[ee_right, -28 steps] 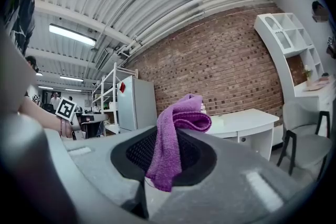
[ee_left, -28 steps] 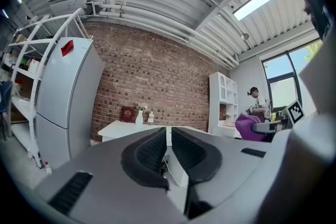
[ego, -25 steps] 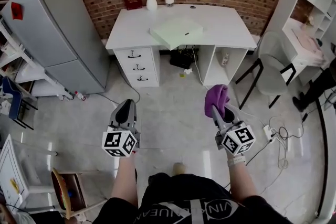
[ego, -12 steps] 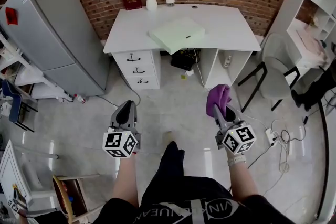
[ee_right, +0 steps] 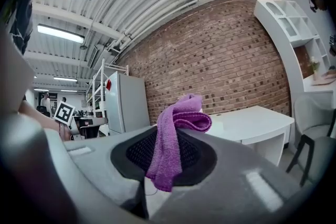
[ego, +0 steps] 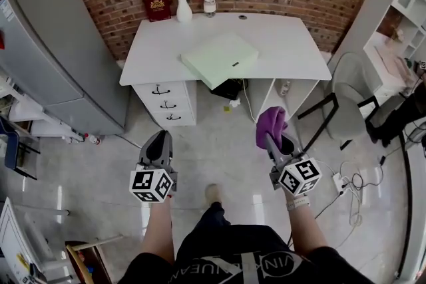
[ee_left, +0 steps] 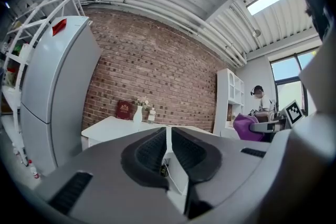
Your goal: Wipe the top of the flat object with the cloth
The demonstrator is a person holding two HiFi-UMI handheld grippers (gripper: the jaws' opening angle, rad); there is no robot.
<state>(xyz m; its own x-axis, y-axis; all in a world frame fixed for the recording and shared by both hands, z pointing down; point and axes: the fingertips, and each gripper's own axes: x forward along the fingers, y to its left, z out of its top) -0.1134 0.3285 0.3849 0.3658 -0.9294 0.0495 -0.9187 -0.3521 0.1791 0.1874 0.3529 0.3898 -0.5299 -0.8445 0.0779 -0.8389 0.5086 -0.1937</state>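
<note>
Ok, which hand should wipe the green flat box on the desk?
Right, probably. The right gripper is shut on the purple cloth, while the left gripper is shut on nothing. Neither has reached the green flat box yet.

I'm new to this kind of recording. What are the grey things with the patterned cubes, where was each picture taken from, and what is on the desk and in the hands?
There is no robot. A person holds a hand-held gripper in each hand, and the cubes are part of them. The top-down picture comes from a camera on the person's head. The other two come from cameras riding on each gripper, looking along its jaws. The left gripper is shut and empty. The right gripper is shut on a purple cloth. Ahead stands a white desk with a flat pale green object, a red book, a vase and a bottle.
</note>
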